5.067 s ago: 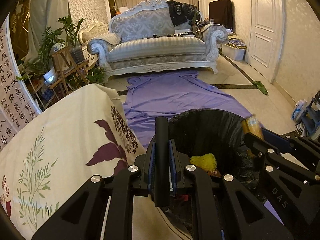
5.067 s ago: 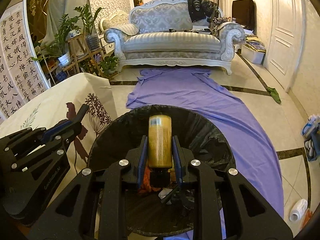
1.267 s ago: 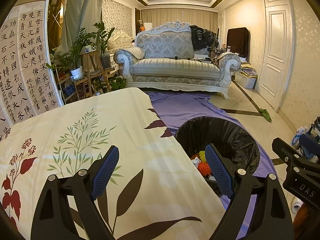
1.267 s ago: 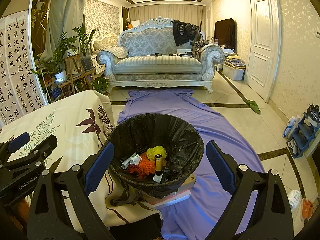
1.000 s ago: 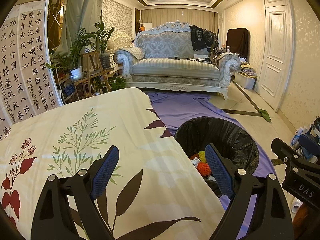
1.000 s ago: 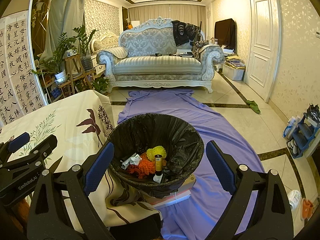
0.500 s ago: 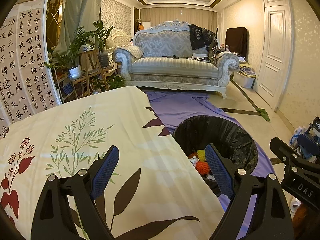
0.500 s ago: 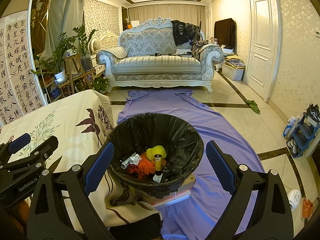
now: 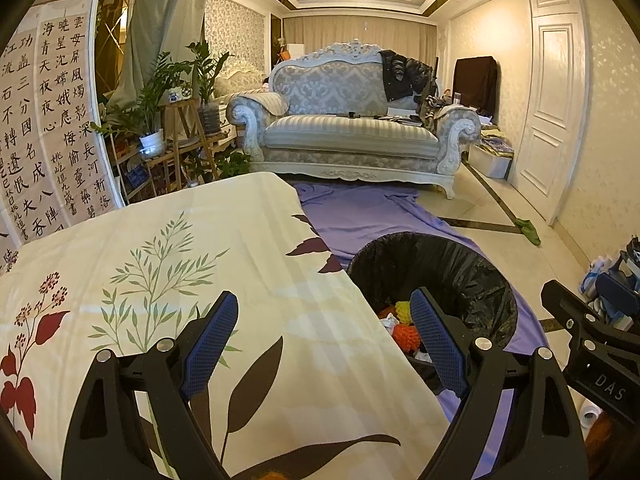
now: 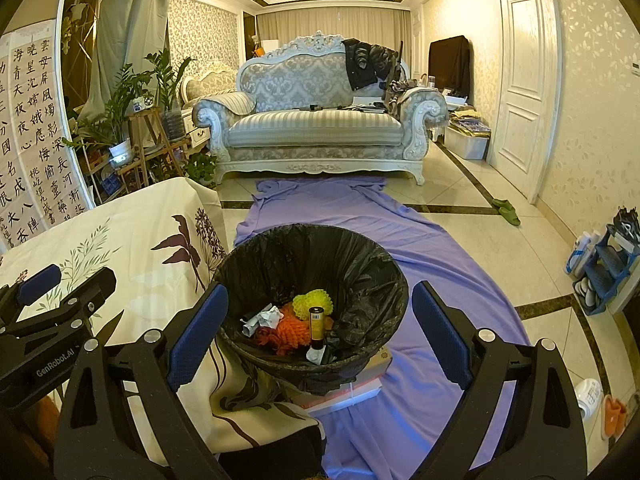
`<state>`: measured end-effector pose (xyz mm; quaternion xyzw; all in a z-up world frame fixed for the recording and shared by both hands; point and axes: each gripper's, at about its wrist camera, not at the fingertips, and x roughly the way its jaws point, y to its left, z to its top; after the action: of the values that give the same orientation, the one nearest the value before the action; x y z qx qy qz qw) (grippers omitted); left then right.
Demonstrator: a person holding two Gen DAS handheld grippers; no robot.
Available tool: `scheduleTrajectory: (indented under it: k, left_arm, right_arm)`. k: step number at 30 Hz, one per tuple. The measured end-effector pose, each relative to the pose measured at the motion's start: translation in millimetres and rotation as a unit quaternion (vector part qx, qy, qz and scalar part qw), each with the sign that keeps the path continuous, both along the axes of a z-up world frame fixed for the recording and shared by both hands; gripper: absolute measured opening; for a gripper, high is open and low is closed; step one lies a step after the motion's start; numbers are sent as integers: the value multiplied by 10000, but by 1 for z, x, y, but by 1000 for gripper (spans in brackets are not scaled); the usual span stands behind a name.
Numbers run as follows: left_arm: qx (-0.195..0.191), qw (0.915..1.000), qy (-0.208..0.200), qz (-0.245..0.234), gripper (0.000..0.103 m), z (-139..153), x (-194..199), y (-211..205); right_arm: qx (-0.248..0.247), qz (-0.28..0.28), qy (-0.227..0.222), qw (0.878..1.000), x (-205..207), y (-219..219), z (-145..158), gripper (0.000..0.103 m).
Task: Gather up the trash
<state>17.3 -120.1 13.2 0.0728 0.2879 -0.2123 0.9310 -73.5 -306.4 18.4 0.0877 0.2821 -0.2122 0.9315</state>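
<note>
While both tools hang spread wide with nothing between their fingers, the trash sits gathered in the bin [image 10: 362, 264], a round pail lined with a black bag that stands on the purple sheet [image 10: 420, 248] on the floor, tucked just beside the bench [image 9: 248, 280] at its corner. From the right wrist view the right tool [image 10: 320, 334] hovers above the bin's near rim, its blue pads framing the opening at roughly nine and three o'clock, so the contents show plainly: a yellow pom-pom [image 10: 313, 301] toward twelve o'clock, an orange one [image 10: 289, 332] at the centre, crumpled white paper [image 10: 266, 316] at about ten o'clock, and a small amber bottle [image 10: 316, 322] standing nearly upright against the heap. The bin appears to rest on a flat box [image 10: 360, 384], probably to raise its mouth closer to the bench edge so that things can be dropped in with a short reach. The left tool [image 9: 320, 340] is released too and points over the flowered cloth covering the bench, with the bin at about two o'clock from it; no loose item shows on the part of the cloth in view. Judging from this, the collecting looks largely done, and both tools are held open either to search for a further piece or simply at rest. Whether more rubbish lies outside the frames cannot be told; a white bottle [image 10: 588, 394] on the floor at four o'clock may or may not count.
</note>
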Motion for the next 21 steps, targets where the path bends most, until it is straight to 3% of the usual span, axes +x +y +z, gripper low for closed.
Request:
scheduleTrajectory:
  k: [13, 21]
  left_arm:
    - [-23, 9999, 95, -91, 85, -3, 1, 0]
    - [-22, 9999, -67, -144, 85, -2, 0, 0]
  right_arm:
    - [7, -7, 4, 10000, 0, 0, -1, 91]
    - [0, 3, 8, 10000, -1, 1, -2, 91]
